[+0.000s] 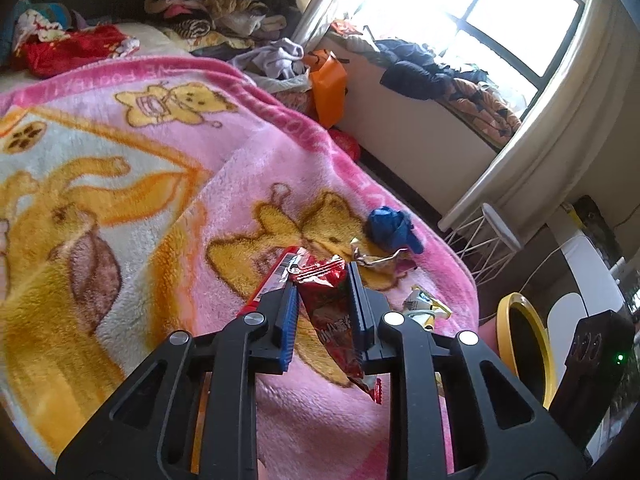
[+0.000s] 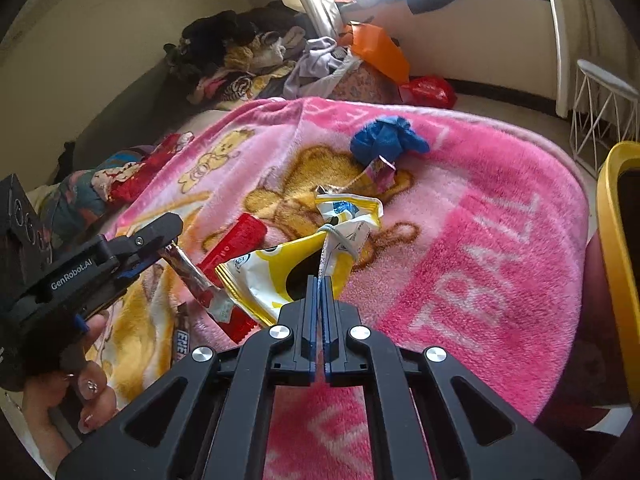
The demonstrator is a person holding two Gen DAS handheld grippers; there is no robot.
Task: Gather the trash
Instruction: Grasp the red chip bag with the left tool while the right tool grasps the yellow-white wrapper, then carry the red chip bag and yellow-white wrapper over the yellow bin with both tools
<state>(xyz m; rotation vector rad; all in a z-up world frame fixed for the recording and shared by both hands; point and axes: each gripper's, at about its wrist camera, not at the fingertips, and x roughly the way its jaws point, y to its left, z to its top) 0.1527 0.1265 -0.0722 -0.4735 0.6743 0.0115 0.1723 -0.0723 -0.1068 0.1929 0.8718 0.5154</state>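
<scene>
Left tongs: black arms with blue pads filled the bottom of the left wrist view; the left gripper (image 1: 322,280) was clamped on a red snack wrapper (image 1: 330,312), which hung crumpled between the pads and trailed down below them.
Beyond the left tips: a flat red packet (image 1: 269,284) lay just left of the left pad, a crumpled foil scrap (image 1: 374,258) just past the right pad, and a blue wad (image 1: 390,228) farther out on the pink blanket (image 1: 180,184).
Right of the left tongs: a yellow bin (image 1: 524,340) stood beside the bed, low and near, its rim facing the arms.
Advice, left: I judged the grip to be on the middle of the wrapper, so a slow carry to the right should keep it from sliding out.
Right tongs: in the right wrist view the right gripper (image 2: 320,280) was pressed together on a thin white flap of the yellow-and-white bag (image 2: 280,272); the bag sagged ahead of the tips and to their left.
Left of the right tongs: a hand (image 2: 68,392) held the other tool, with the red wrapper dangling from it.
Right edge: the yellow bin showed at the far right, well apart from the tips.
Advice, right: the pinch looked shallow; lifting gently and swinging right over the rim before letting go seemed wisest.
Left behind: foil, blue wad and red packet were not yet gathered.
</scene>
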